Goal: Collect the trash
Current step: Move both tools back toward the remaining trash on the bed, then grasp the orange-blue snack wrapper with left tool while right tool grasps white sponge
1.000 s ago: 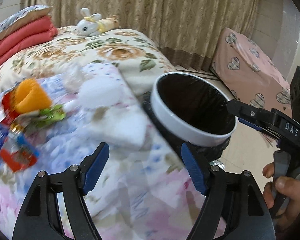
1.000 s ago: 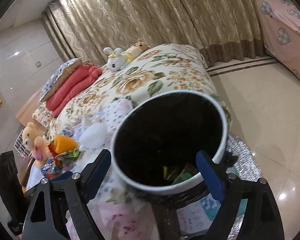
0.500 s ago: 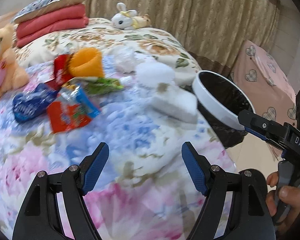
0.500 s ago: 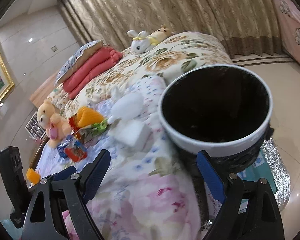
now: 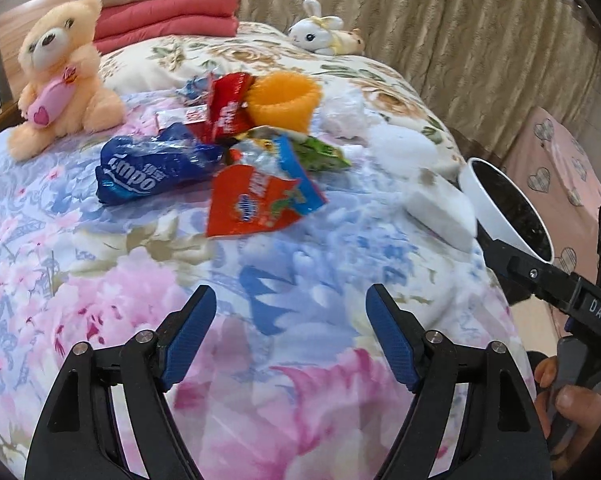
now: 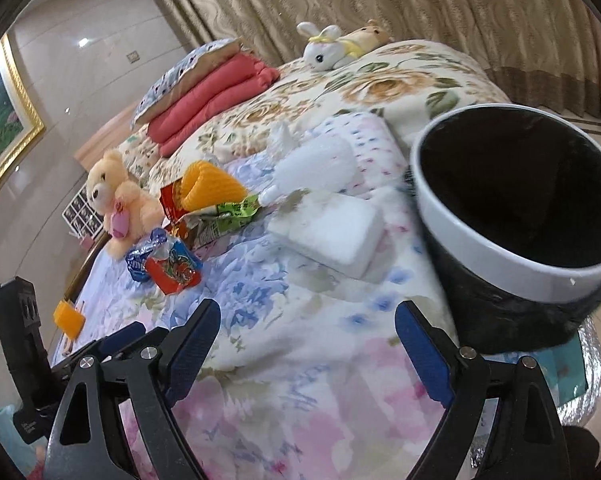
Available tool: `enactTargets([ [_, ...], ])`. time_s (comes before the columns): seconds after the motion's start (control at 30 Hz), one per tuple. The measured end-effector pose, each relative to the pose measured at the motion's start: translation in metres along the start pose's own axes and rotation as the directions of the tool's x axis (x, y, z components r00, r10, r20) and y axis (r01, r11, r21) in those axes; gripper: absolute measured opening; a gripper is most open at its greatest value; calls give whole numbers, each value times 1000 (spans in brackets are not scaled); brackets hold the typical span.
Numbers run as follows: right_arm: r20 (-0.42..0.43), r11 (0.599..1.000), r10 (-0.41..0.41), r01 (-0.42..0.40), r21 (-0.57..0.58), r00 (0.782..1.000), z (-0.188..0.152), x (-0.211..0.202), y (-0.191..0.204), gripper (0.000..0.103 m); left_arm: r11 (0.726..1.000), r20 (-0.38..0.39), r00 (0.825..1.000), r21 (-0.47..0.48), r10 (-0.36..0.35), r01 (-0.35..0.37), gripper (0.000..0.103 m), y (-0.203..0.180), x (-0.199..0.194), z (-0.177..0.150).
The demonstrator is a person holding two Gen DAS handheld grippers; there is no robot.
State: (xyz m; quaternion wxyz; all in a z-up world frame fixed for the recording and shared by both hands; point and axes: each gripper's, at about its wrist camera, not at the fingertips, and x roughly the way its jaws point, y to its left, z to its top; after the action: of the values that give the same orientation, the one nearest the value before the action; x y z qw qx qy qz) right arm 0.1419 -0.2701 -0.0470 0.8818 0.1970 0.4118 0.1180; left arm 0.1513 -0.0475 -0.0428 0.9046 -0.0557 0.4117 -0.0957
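Trash lies on the floral bedspread: a red snack wrapper (image 5: 256,204), a blue Tempo tissue pack (image 5: 148,168), a green wrapper (image 5: 320,152), an orange foam net (image 5: 284,100) and white foam pieces (image 5: 440,208). The white-rimmed bin with a black liner (image 6: 516,216) stands beside the bed at the right; it also shows in the left wrist view (image 5: 508,212). My left gripper (image 5: 290,336) is open and empty over the bedspread, short of the wrappers. My right gripper (image 6: 306,352) is open and empty, between the white foam block (image 6: 332,232) and the bin.
A peach teddy bear (image 5: 60,76) sits at the left of the bed. Folded red blankets (image 5: 168,20) and a white bunny toy (image 5: 320,36) lie at the back. Curtains hang behind. A pink heart-patterned cushion (image 5: 556,168) stands right of the bin.
Both grippers swung left, away from the bin and over the bed. The wrappers now lie ahead of the left gripper; the bin has slid to the right edge of both views.
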Motion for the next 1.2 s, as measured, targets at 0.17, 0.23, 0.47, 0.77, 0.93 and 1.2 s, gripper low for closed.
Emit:
enactTargets([
  [0.17,-34,1000,-25,25,-3,999,10,22,-2,90,1000,-1,1000,-7,28,-28,82,11,10,12],
  [0.23,-35,999,-37,37,5,999,16,27,-3,90,999,-9,1000,-20,28,-28,82,16,17,18],
  [0.47,-30,999,-36,36,8,999,31,44,-2,90,998,-34,999,-43,36,-38,82,24,39,34],
  [0.77,-13,994,-104,105,16,994,31,51,-11,51,1000,-45,999,-23,18,-19,36,23,50,39],
  [0.93,7,997,-72,72,6,997,29,39,-12,41,1000,-30,1000,-5,2,-2,13,18,43,35],
  [1.2,21,1000,-22,22,-18,1000,16,17,0,40,999,-23,999,8,-32,32,13,5,28,24],
])
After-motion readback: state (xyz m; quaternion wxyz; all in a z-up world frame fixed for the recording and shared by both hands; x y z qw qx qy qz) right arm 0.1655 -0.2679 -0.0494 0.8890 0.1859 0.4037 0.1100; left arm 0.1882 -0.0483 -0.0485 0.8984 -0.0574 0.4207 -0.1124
